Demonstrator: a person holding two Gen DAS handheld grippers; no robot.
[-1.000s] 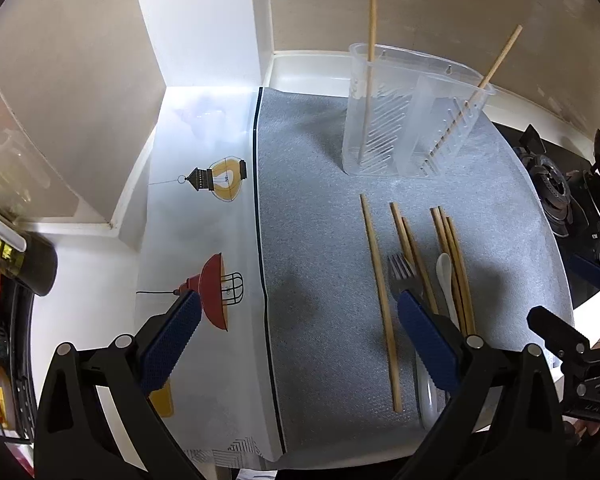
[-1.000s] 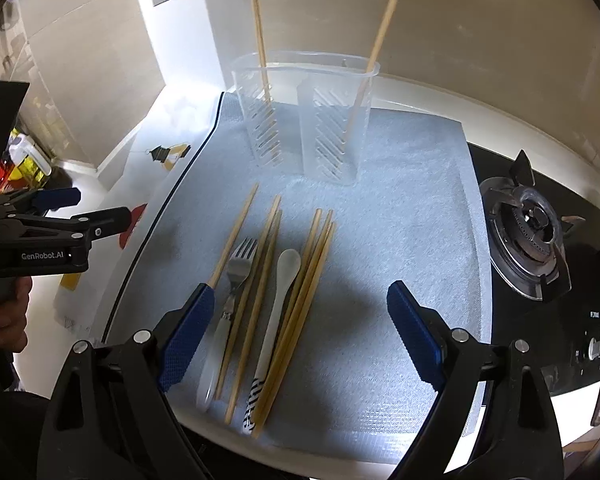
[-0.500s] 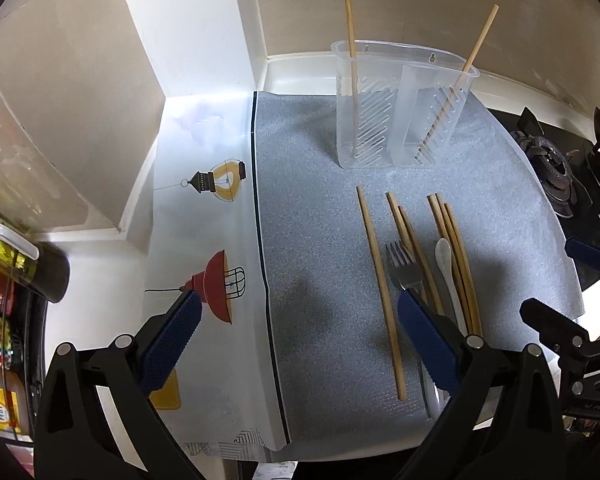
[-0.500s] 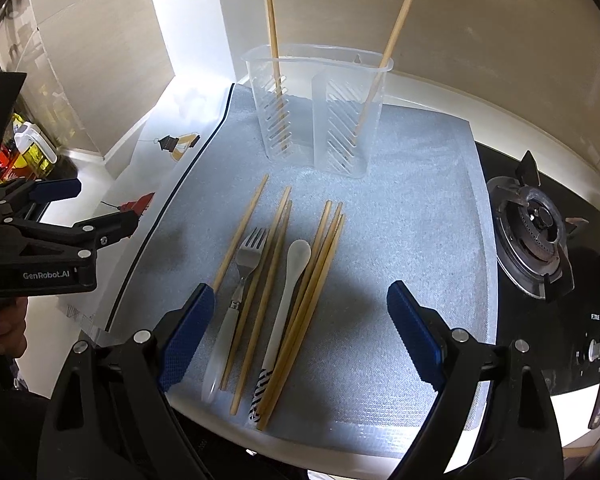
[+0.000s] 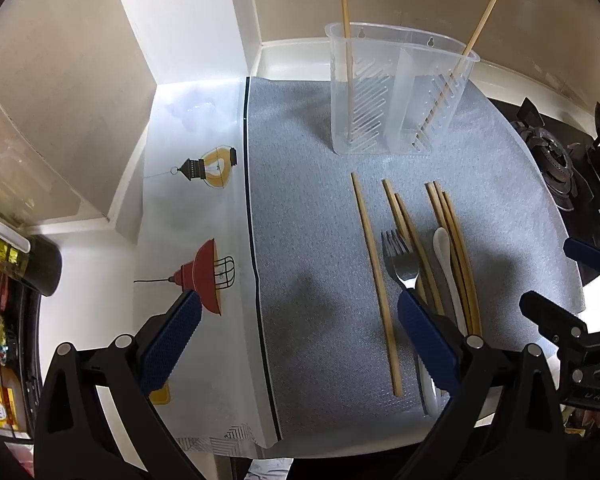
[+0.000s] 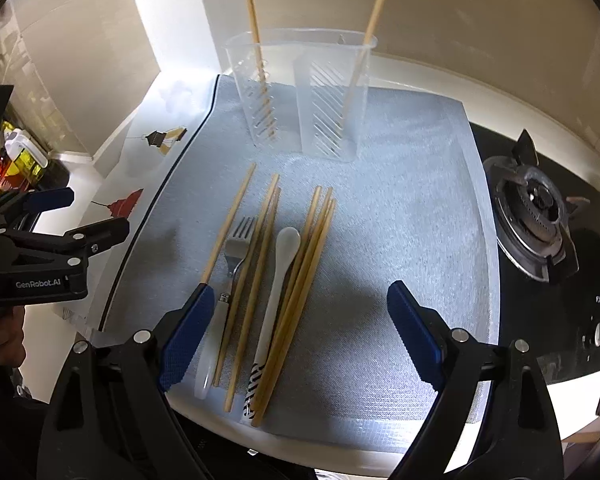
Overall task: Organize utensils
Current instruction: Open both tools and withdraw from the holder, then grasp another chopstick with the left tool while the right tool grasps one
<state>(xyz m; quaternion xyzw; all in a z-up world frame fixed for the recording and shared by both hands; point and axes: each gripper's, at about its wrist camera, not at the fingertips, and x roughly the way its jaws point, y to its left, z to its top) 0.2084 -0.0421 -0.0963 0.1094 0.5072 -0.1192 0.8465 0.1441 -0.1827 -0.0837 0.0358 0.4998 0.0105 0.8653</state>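
Six slim wooden chopsticks (image 6: 260,276), one steel fork (image 6: 238,246) and one glossy white spoon (image 6: 282,256) are lying mid-frame on the woven grey mat (image 6: 400,220); two more sticks are standing in the clear ribbed holder (image 6: 300,92); both the left hand-held gripper (image 5: 296,342) and the right hand-held gripper (image 6: 296,338) are gaping wide, empty.

grey mat (image 6: 400,208), tan chopsticks (image 6: 256,280), white spoon (image 6: 278,276) with black-striped handle, clear holder (image 6: 300,92)

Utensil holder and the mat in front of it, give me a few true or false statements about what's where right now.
1. The clear utensil holder has one chopstick in each compartment. True.
2. The fork stands in the holder. False: it lies on the grey mat.
3. The white spoon lies among loose chopsticks. True.
4. The right gripper grips the spoon. False: its jaws are wide open, holding nothing.
5. The gas burner sits left of the mat. False: right.
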